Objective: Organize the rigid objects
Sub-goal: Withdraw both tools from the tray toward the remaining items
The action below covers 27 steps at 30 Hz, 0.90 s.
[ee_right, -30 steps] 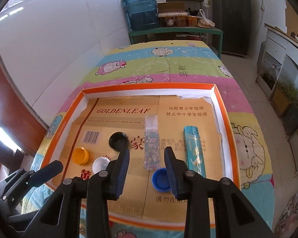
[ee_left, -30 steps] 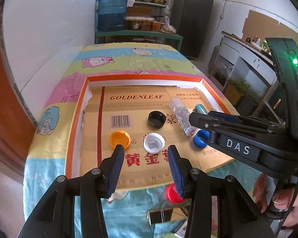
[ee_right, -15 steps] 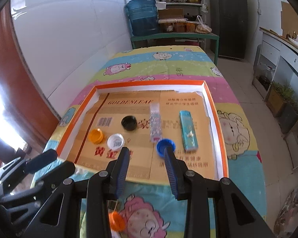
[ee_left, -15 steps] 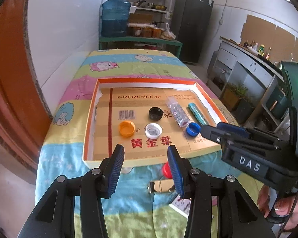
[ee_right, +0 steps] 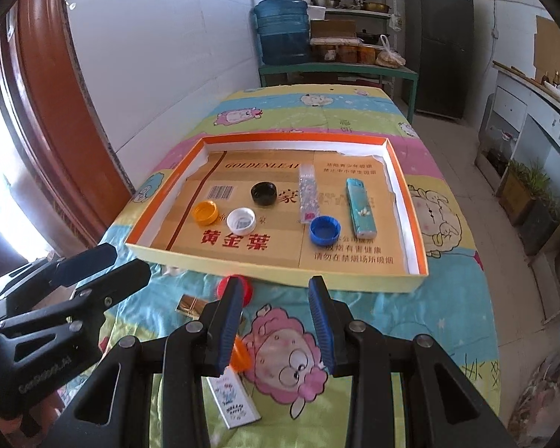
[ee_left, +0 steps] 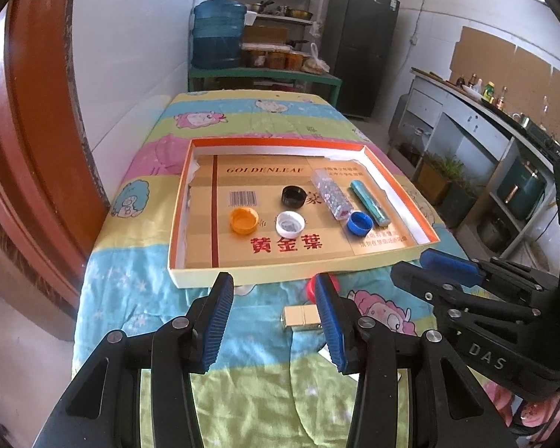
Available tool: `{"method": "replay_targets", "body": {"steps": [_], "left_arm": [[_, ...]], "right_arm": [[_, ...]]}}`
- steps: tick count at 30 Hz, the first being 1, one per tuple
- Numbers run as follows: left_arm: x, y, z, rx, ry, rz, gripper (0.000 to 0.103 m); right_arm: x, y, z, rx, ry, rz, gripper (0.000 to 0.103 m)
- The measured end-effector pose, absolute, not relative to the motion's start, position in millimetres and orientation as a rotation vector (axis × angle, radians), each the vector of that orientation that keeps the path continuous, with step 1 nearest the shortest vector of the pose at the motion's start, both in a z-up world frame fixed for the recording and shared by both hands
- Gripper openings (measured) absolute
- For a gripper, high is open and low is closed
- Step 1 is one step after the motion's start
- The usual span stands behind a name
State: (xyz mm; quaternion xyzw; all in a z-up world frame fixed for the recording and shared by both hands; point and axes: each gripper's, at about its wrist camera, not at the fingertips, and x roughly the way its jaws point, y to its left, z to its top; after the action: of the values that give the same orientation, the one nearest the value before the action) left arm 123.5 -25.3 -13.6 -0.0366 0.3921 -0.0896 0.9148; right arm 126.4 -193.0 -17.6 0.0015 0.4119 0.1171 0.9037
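Note:
A shallow orange-rimmed cardboard tray [ee_left: 280, 142] [ee_right: 295, 136] lies on the bed. In it are an orange cap [ee_left: 244, 221], a white cap [ee_left: 290, 224], a black cap [ee_left: 293, 196], a blue cap [ee_right: 324, 230], a clear glitter tube [ee_right: 308, 194] and a teal lighter [ee_right: 360, 205]. In front of the tray lie a red cap [ee_right: 248, 290], a gold metal lighter [ee_left: 302, 317], another orange cap [ee_right: 241, 354] and a white lighter [ee_right: 235, 399]. My left gripper [ee_left: 272, 321] and right gripper [ee_right: 276, 321] hover open over these, holding nothing.
The bed wears a cartoon-sheep cover [ee_right: 448, 321]. A white wall [ee_left: 130, 74] and a wooden door frame [ee_left: 30, 130] run along its left. A water jug [ee_right: 282, 33] and shelves stand beyond the far end. Cabinets [ee_left: 466, 130] line the right side.
Both grippers have drawn back from above the tray toward the near end of the bed. The loose items in front of the tray have come into view. Jaw openings look unchanged.

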Motion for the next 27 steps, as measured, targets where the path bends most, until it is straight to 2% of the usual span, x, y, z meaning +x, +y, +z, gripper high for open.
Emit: {"method": "replay_targets", "body": {"steps": [27], "left_arm": [[106.2,-18.9,-26.2,-0.093,0.829,-0.192,0.047]], "right_arm": [[79.6,-187.0,-60.5,-0.001,0.938,0.380,0.036]]}}
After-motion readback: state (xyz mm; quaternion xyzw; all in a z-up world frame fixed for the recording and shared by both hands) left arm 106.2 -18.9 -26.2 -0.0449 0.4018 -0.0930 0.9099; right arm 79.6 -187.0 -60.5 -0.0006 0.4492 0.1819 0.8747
